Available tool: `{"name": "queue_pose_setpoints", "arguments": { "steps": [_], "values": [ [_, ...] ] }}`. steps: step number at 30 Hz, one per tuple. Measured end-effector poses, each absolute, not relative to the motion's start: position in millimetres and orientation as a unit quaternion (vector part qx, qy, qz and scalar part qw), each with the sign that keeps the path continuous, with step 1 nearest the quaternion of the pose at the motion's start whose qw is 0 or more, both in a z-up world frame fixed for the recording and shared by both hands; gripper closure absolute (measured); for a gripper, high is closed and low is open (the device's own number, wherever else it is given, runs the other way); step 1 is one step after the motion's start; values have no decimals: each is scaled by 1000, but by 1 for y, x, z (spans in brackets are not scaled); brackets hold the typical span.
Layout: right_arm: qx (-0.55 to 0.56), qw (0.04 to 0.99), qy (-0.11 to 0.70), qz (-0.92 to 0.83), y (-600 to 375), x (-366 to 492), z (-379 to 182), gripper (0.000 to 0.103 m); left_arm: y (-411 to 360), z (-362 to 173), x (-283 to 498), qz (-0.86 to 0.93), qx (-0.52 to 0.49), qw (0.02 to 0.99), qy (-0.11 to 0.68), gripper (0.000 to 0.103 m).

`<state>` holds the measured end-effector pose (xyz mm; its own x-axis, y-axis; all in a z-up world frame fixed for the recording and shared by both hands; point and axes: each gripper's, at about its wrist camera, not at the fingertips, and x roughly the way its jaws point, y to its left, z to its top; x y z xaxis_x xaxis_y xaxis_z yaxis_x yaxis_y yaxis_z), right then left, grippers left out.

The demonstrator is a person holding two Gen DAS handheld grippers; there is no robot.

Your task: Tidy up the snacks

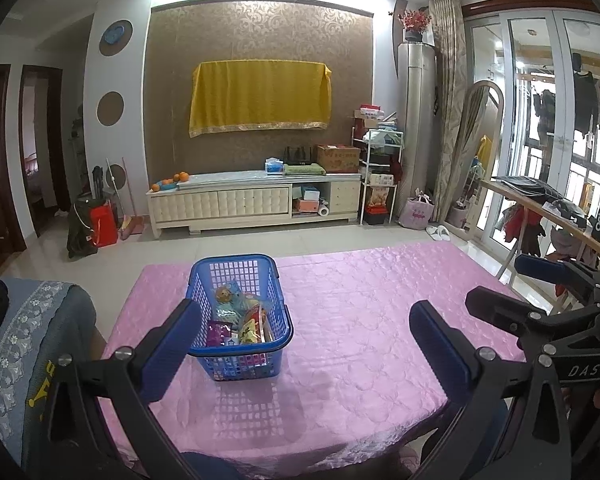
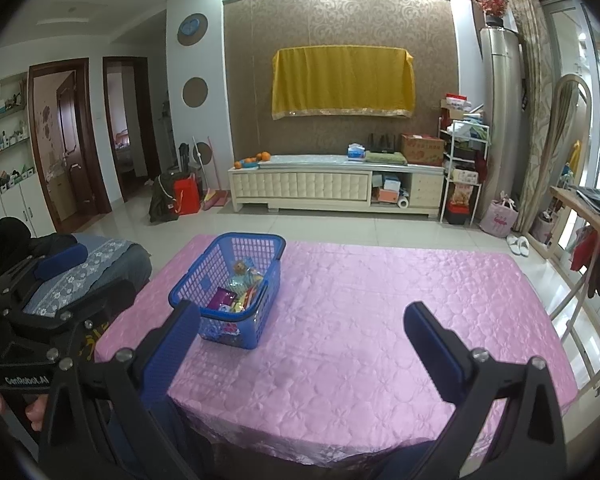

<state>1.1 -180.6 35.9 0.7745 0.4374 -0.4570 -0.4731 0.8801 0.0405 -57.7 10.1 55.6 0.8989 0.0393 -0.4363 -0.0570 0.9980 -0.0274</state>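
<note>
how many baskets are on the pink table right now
1. The blue basket stands on the left part of the pink table, holding snack packets. No other basket shows in either wrist view, though the table's near edge is partly hidden behind the fingers.

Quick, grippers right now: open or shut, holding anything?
Left gripper: open, holding nothing, above the table near the blue basket.
Right gripper: open, holding nothing.

A perforated glossy plastic basket sits on shiny quilted satin-like tablecloth.
</note>
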Motion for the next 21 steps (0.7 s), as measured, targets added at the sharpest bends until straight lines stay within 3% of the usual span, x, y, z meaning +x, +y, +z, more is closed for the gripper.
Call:
{"name": "queue_pose_setpoints", "arguments": {
  "steps": [21],
  "values": [
    [-41,940,237,240,-182,-3,35,0,11,56,-58,24,-16,974,223,0]
  ]
}}
